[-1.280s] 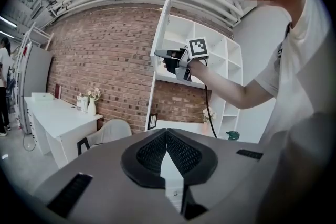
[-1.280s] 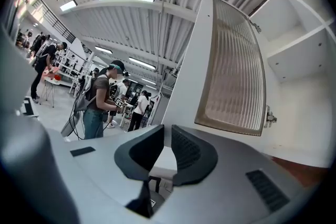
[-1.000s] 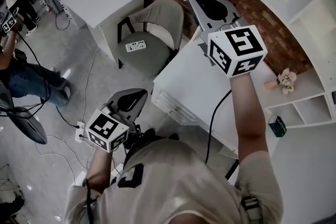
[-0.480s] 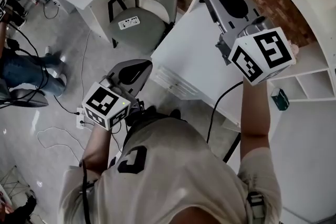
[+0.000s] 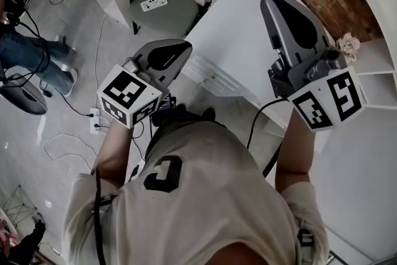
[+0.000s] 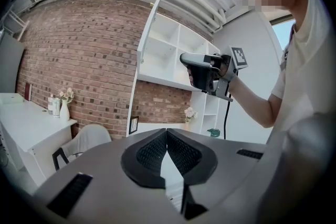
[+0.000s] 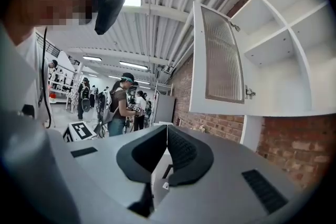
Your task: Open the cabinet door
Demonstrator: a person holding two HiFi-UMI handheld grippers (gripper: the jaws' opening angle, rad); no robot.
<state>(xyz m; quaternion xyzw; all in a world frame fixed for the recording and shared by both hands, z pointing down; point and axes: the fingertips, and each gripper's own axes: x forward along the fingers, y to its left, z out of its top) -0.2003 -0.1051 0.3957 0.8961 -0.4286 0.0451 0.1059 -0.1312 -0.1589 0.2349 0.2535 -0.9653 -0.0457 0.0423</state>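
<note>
cabinet door hangs open | we hold left gripper and right gripper shut, empty | nothing left to pull, we think

The cabinet door I am facing is standing wide open, jutting out from the white wall cabinet. It is showing a white frame around a ribbed, frosted pane, and it is hanging upright on small hinges at the cabinet's front edge.

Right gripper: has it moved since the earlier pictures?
Yes. In the head view the right gripper has drawn back toward the person: its marker cube, once up-left of the flowers, now sits below them.
</note>
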